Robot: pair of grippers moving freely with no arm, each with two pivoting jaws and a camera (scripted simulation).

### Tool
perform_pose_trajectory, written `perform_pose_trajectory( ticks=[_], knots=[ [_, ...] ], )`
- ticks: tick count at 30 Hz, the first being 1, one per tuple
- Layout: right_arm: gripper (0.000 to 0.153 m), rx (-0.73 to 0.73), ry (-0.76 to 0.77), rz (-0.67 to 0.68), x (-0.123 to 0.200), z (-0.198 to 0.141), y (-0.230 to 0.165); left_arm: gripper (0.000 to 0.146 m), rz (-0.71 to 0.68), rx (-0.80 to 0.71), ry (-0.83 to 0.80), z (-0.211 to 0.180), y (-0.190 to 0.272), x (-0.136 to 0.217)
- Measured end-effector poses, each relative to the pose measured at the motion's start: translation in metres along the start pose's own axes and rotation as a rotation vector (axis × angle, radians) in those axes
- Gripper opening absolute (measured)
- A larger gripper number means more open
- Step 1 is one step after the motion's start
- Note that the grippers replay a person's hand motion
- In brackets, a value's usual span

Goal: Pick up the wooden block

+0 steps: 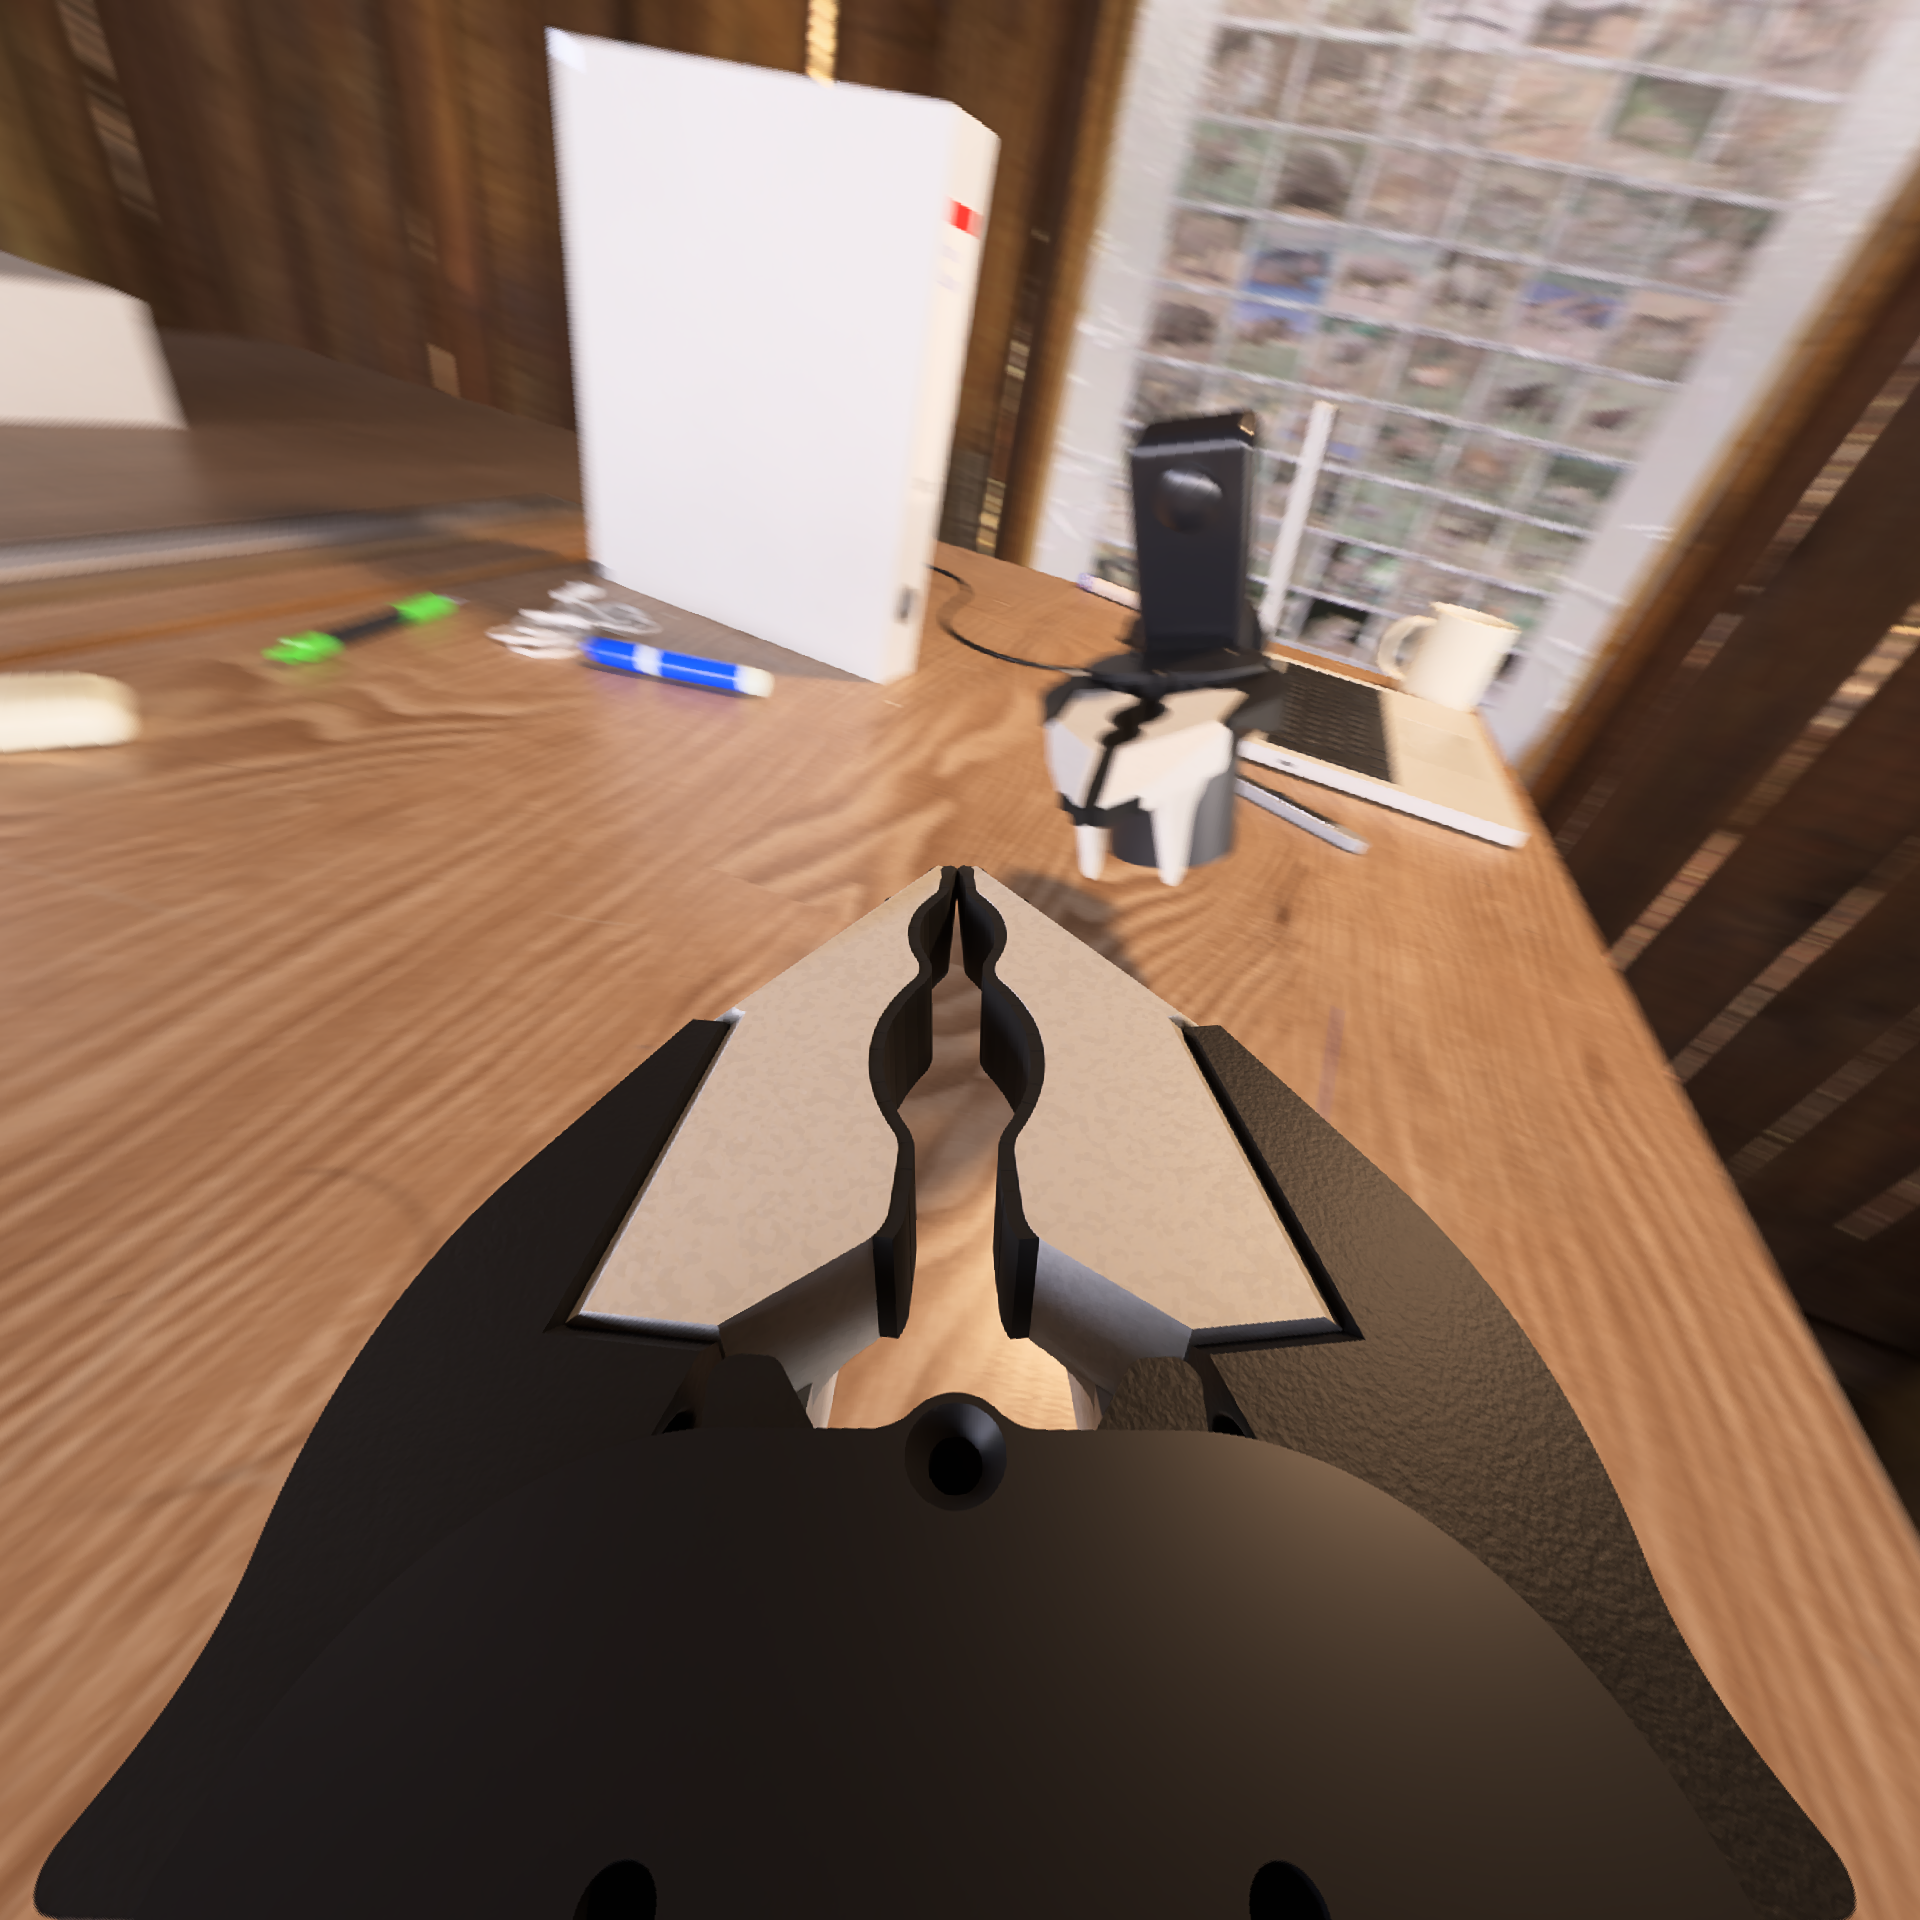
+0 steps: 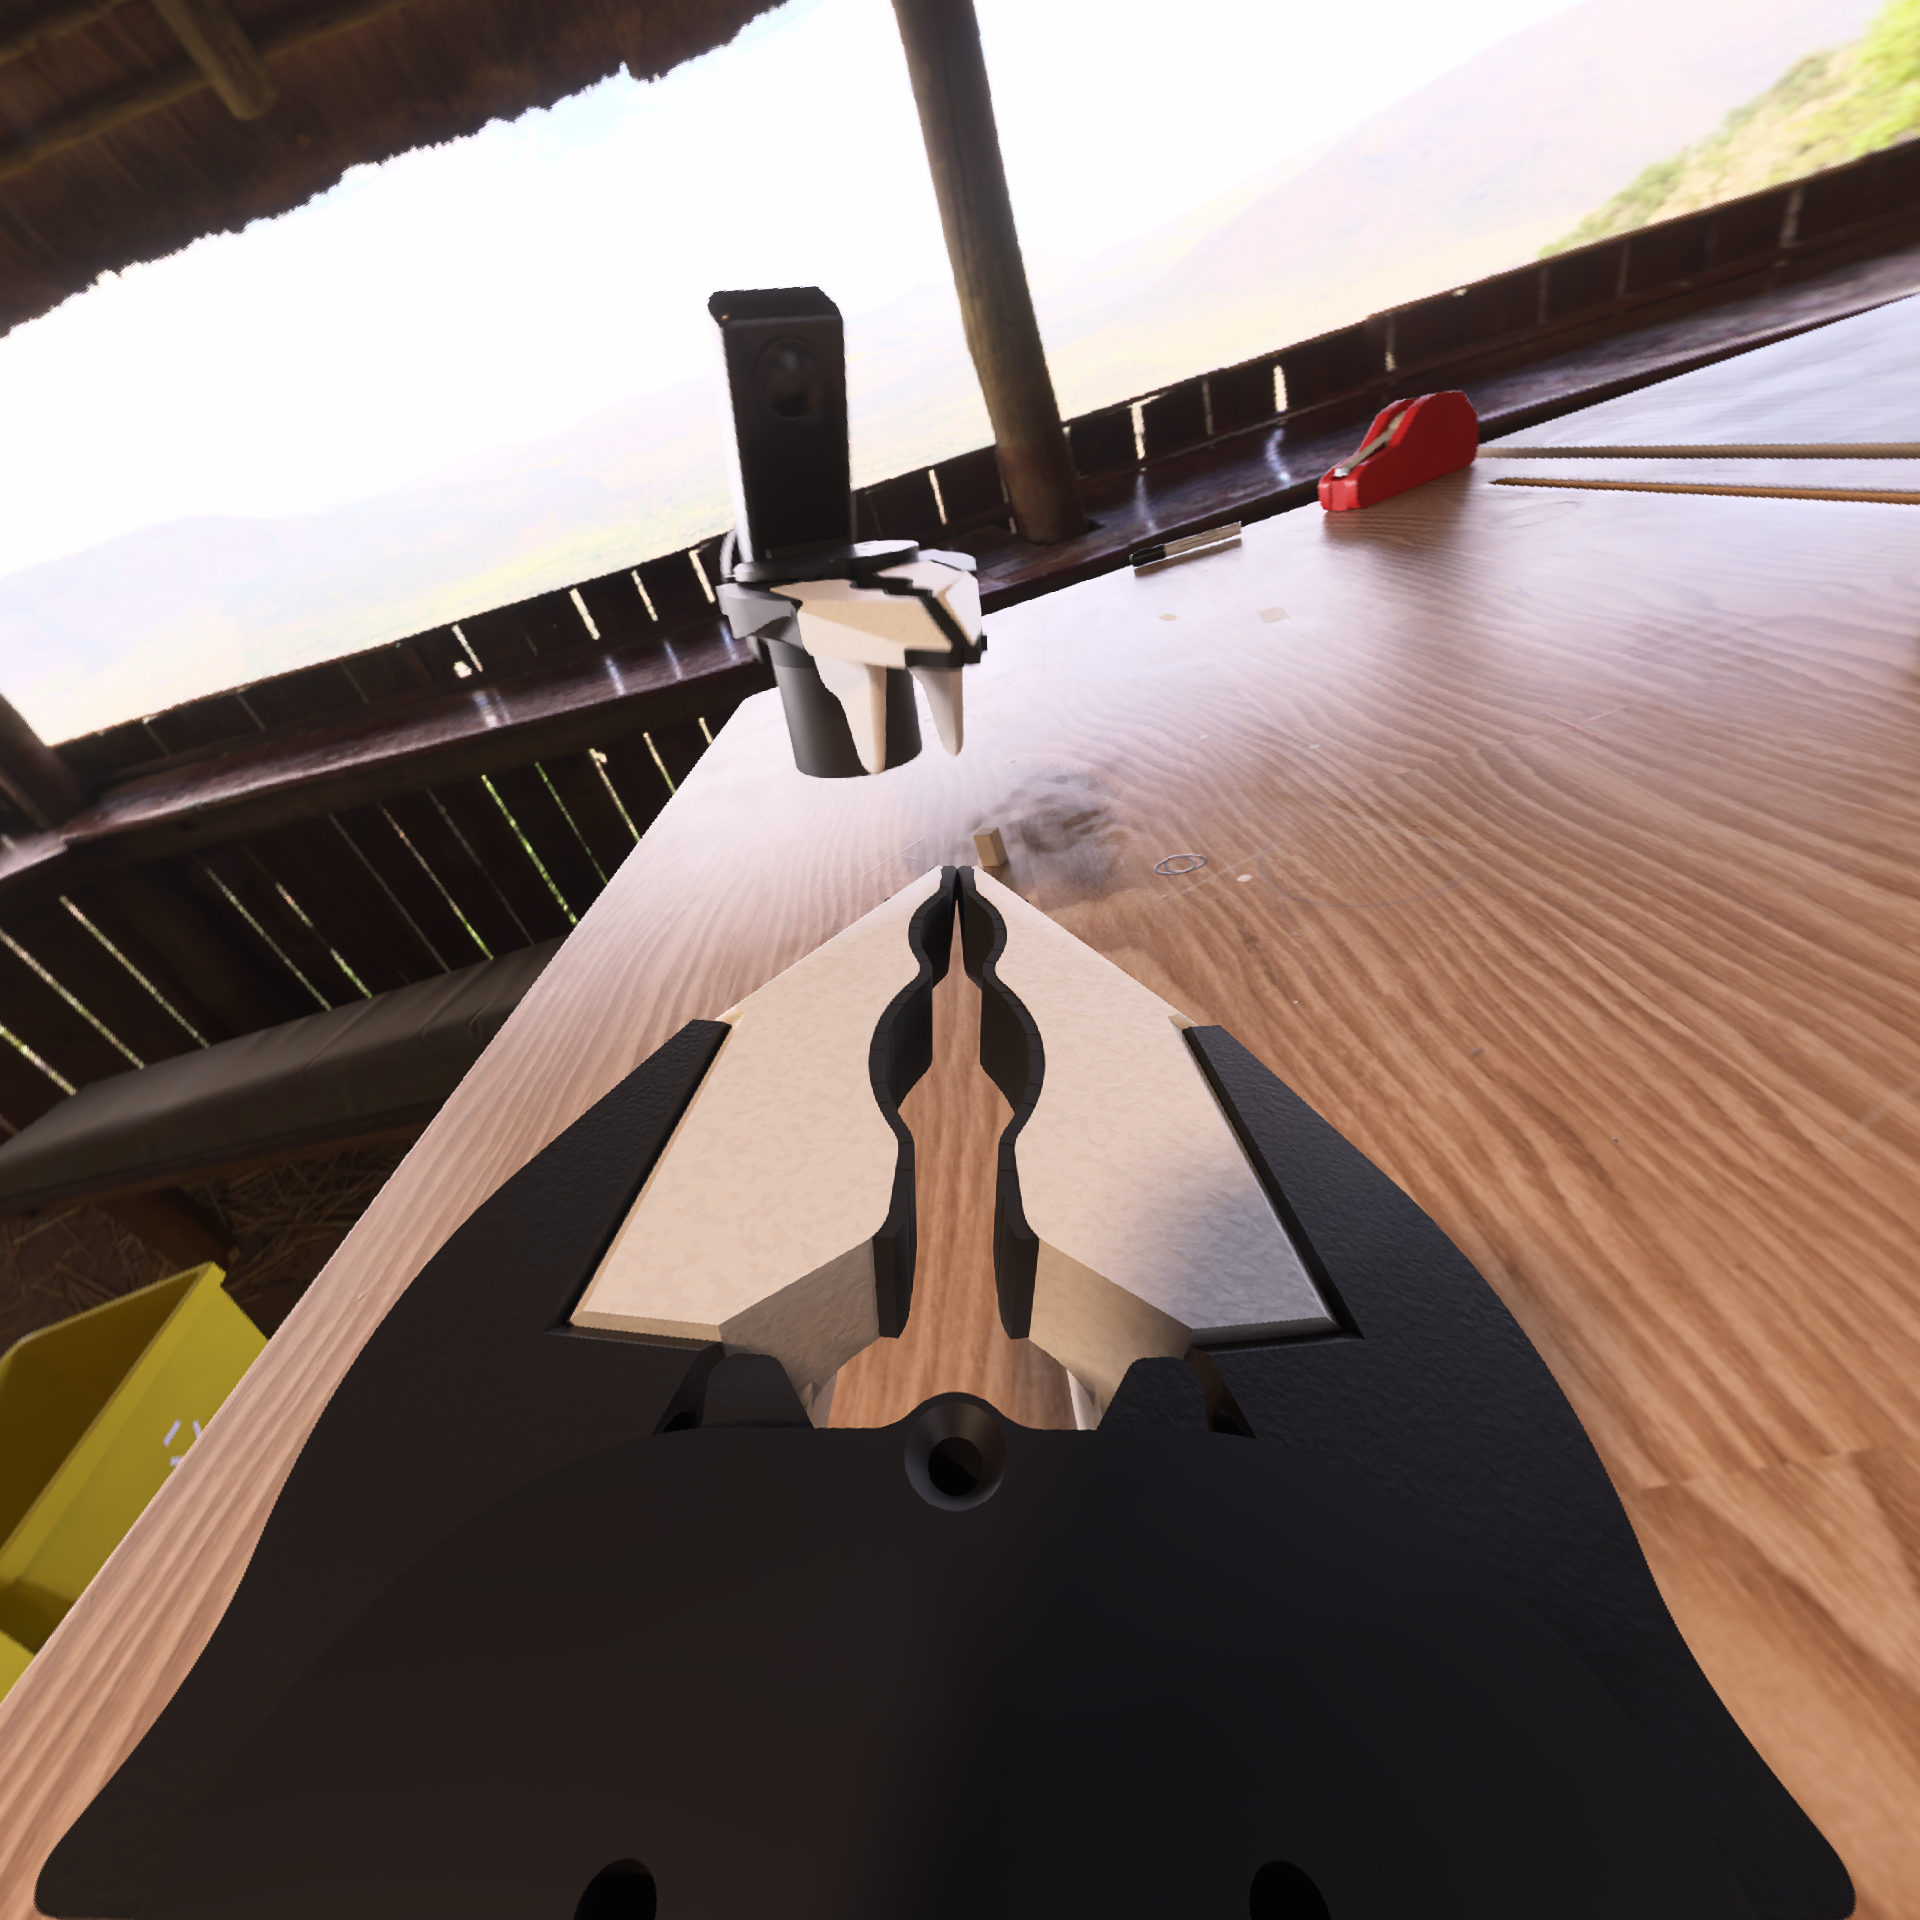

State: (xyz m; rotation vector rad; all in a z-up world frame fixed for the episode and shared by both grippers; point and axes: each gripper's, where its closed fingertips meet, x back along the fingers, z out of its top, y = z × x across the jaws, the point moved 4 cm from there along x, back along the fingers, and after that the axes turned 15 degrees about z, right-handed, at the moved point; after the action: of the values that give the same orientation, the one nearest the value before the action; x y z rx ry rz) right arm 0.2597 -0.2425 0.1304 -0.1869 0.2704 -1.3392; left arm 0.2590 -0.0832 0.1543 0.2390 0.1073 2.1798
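Observation:
The wooden block [image 2: 992, 844] is a small pale cube on the wooden table [image 2: 1455, 987], just beyond and slightly right of my right gripper's [image 2: 956, 881] tips. My right gripper is shut and empty, low over the table. My left gripper [image 1: 956, 881] is also shut and empty. It hovers above the table beyond the block in the right wrist view [image 2: 914, 732], pointing down. The right gripper shows in the left wrist view [image 1: 1132, 868], ahead and to the right. The block does not show in the left wrist view.
A white binder [image 1: 758, 343] stands upright, with a blue marker [image 1: 675, 665], green marker [image 1: 358, 629] and paper clips [image 1: 571, 623] near it. A laptop [image 1: 1382, 748] and mug [image 1: 1449, 649] sit far right. A red tape dispenser [image 2: 1397, 452], pen [image 2: 1184, 545] and yellow bin [image 2: 94, 1455] show too.

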Motion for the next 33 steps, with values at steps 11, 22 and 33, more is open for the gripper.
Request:
perform_pose_trajectory(
  ticks=[11, 22, 33],
  knots=[
    [0.008, -0.029, 0.079, -0.092, 0.010, 0.005, 0.013, 0.019, 0.651, -0.165, -0.149, 0.013, -0.086, 0.054],
    [0.022, 0.020, 0.009, -0.149, 0.011, 0.004, 0.012, 0.008, 0.632, -0.182, -1.009, -0.059, -0.082, 0.118],
    [0.021, -0.018, 0.019, -0.145, 0.011, 0.002, 0.014, 0.017, 0.613, -0.002, -1.090, -0.108, -0.089, 0.118]
  ],
)
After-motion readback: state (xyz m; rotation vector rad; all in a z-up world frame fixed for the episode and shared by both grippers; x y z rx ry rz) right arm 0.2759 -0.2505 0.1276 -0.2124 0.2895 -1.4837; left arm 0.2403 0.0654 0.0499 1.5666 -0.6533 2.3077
